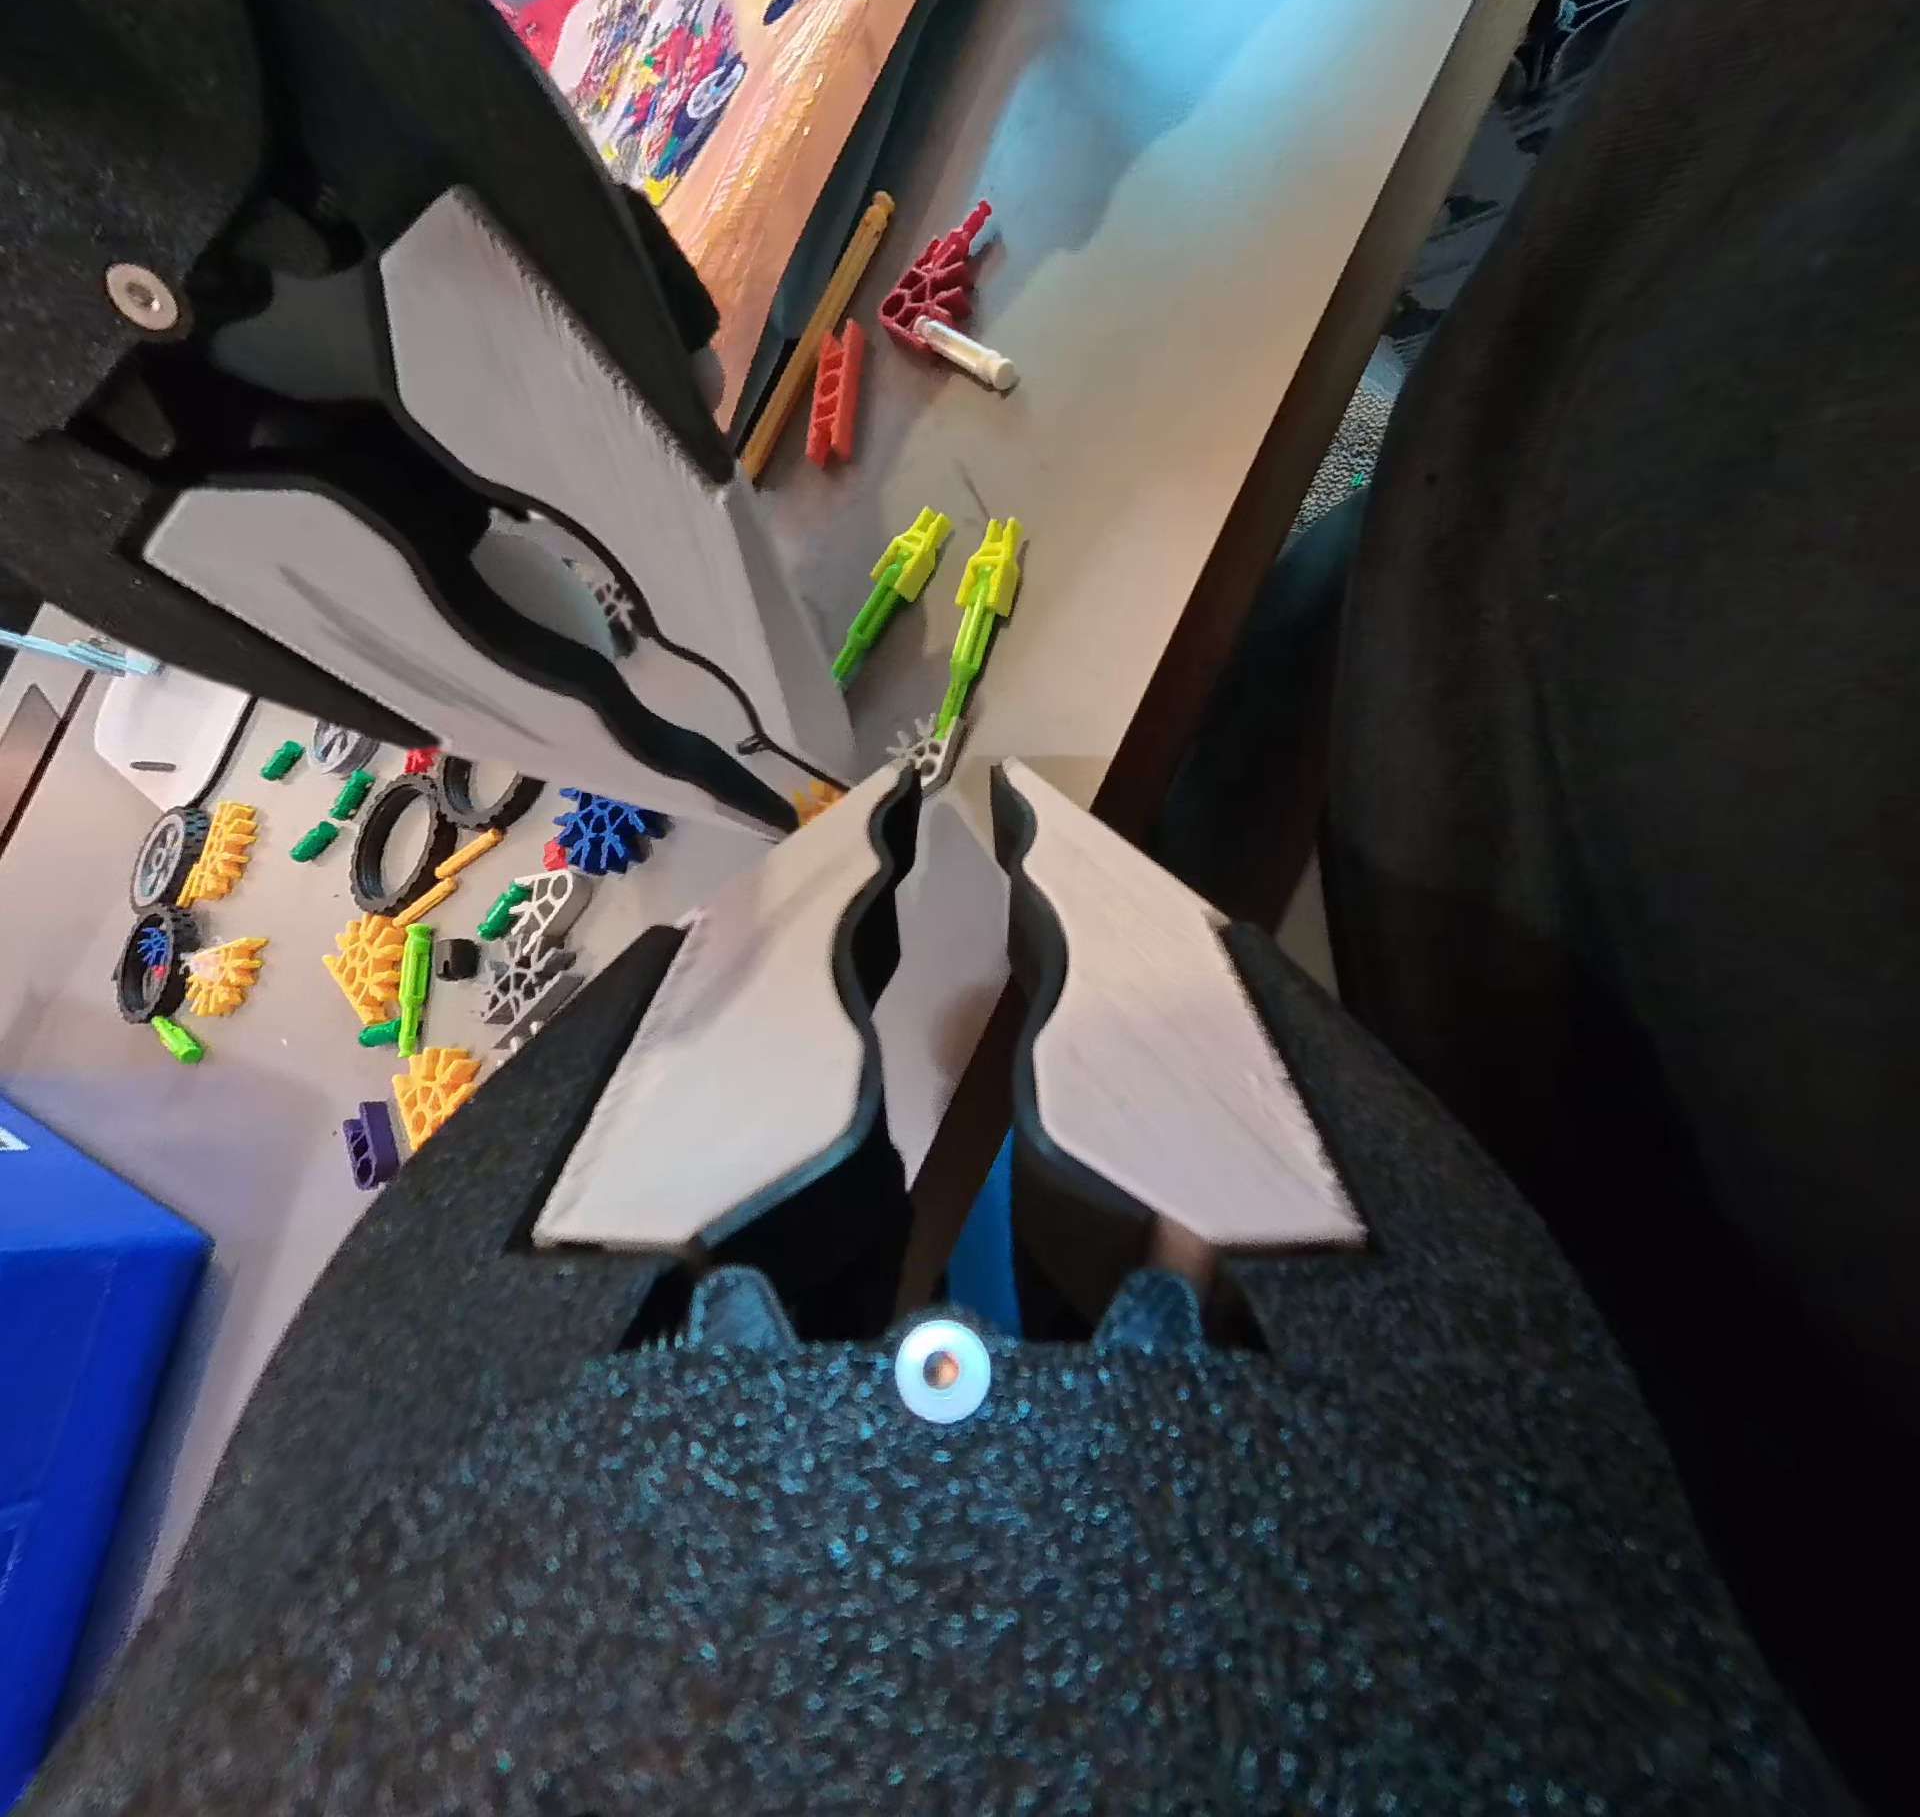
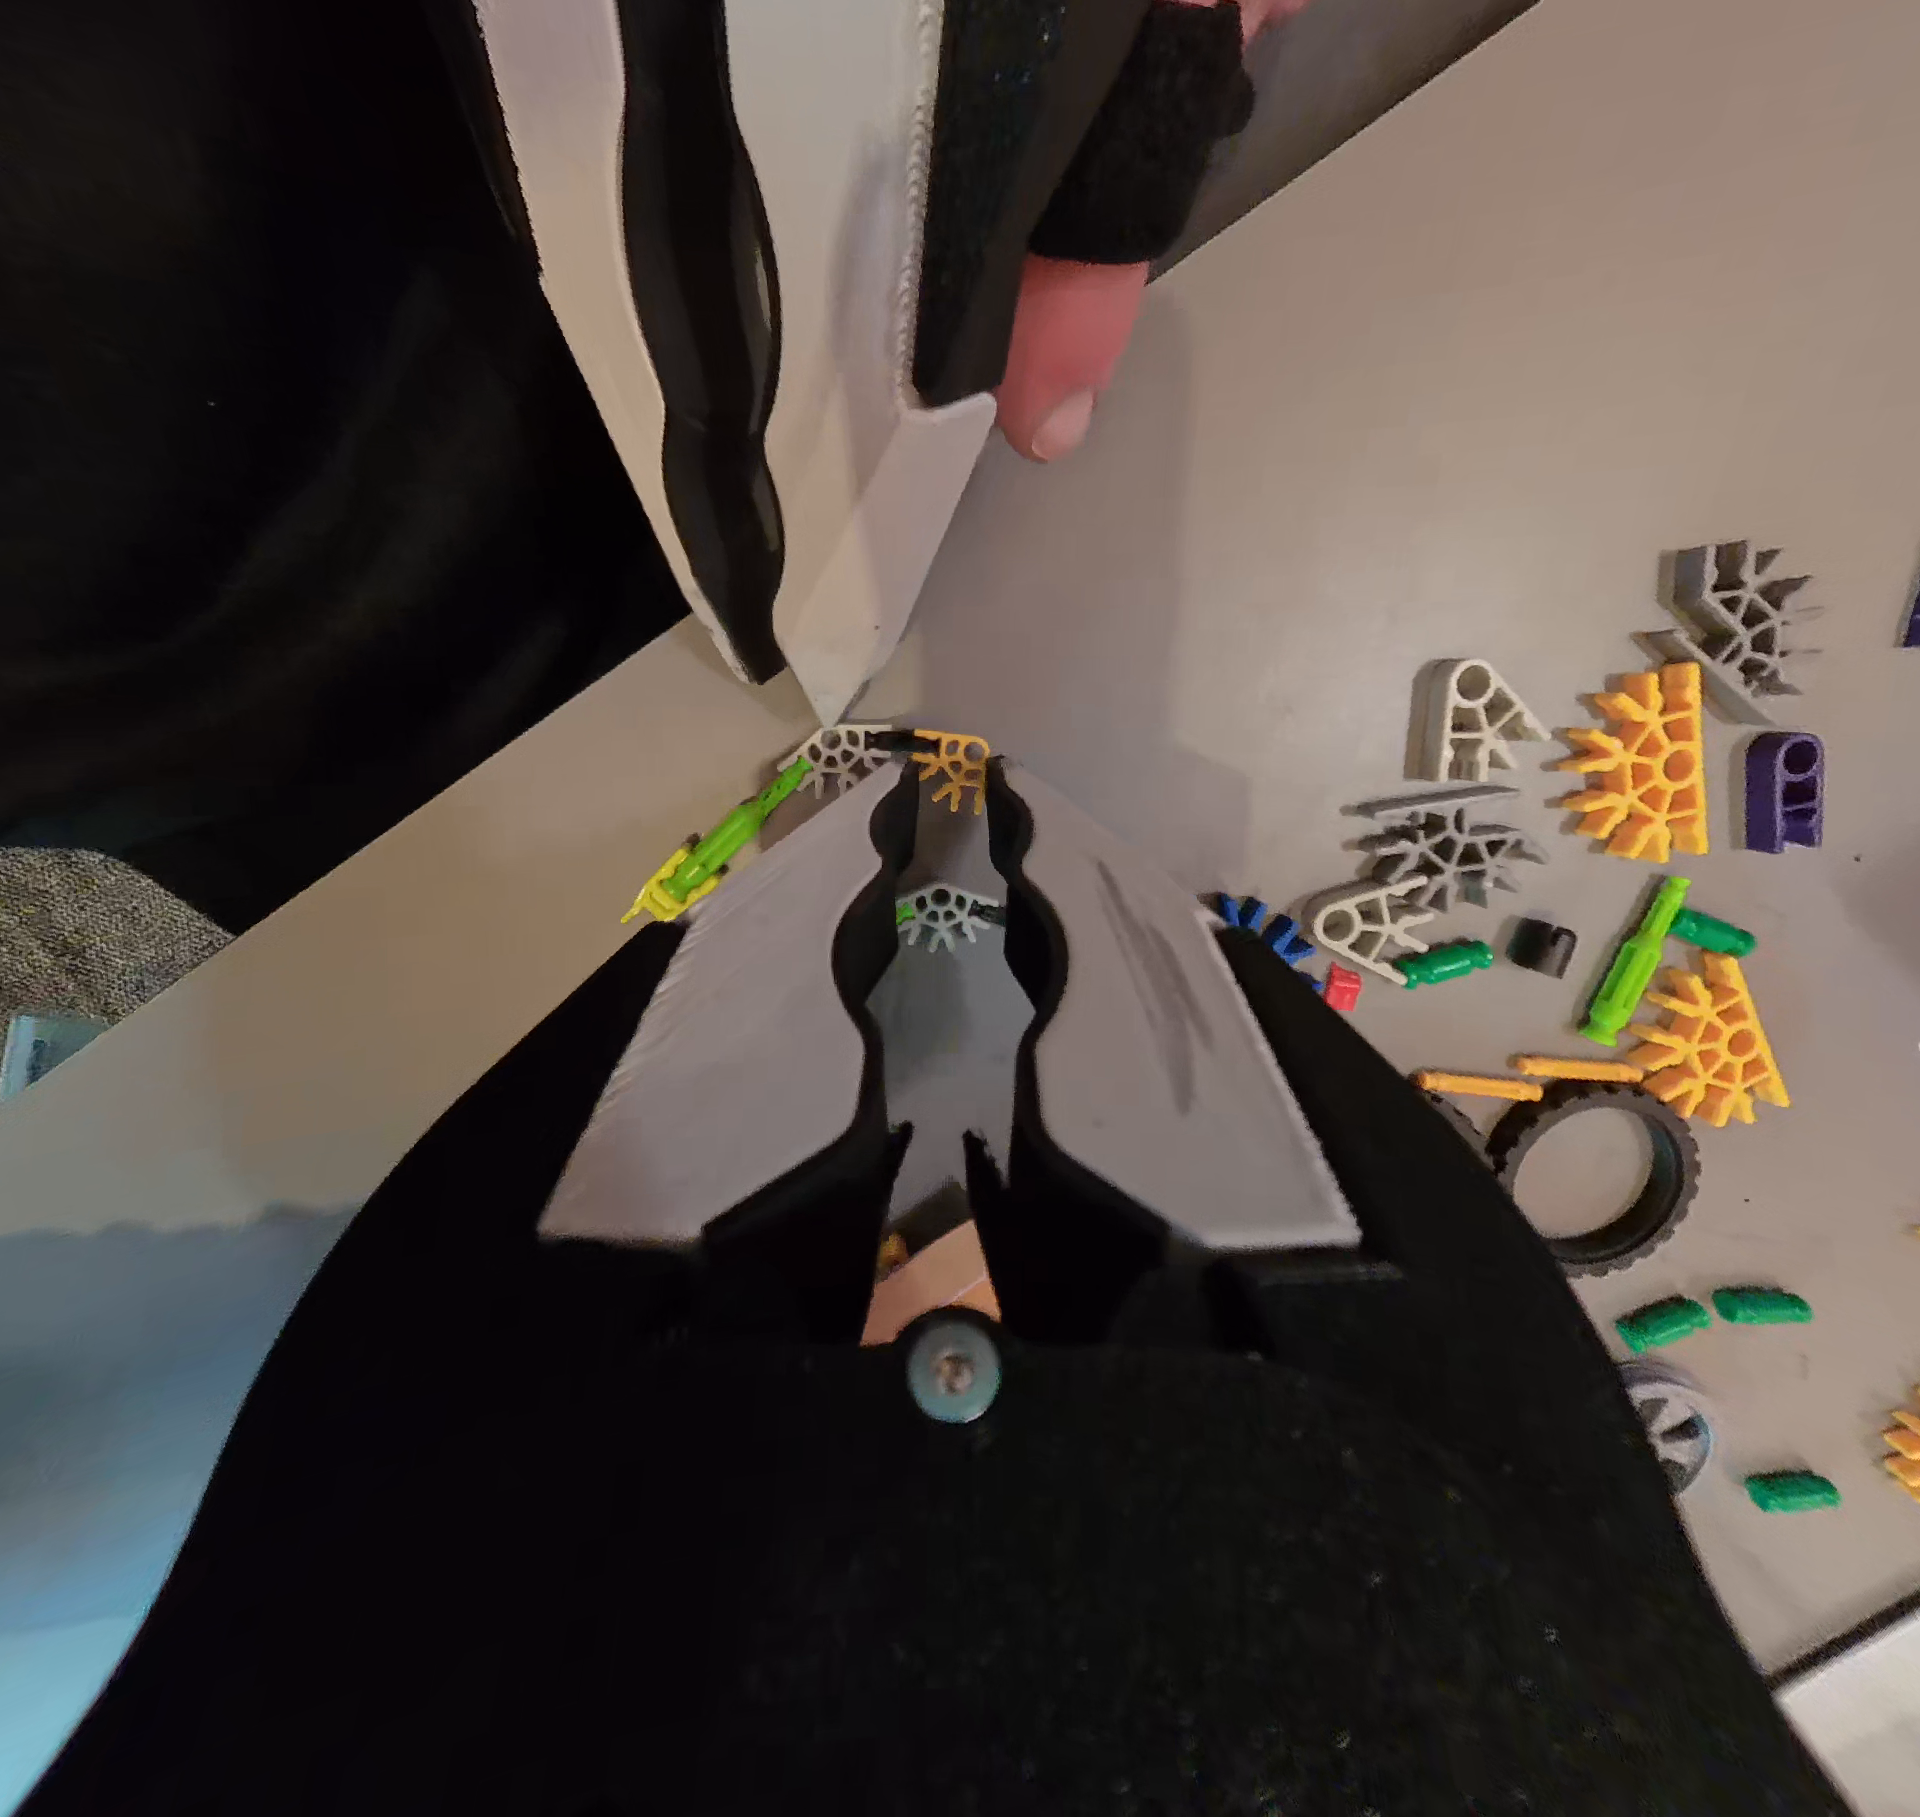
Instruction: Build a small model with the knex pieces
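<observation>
R gripper (image 2: 951, 765) tips pinch yellow connector (image 2: 954, 768), joined w/ grey connector (image 2: 836, 757) + green rod (image 2: 732, 832); L gripper (image 2: 821, 697) touches grey connector.

Matt table (image 2: 1455, 365), plastic connectors (image 2: 1642, 759).

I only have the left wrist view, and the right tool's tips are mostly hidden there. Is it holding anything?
Observer: Yes. The right tool pinches a yellow connector at its tips.
Operator: Is that near the grey connector?
Observer: Right beside it. A short dark piece bridges it to the grey connector.
Operator: Anything beneath the right tool?
Observer: A pale connector lies on the table, seen between its fingers, ungripped.
</observation>
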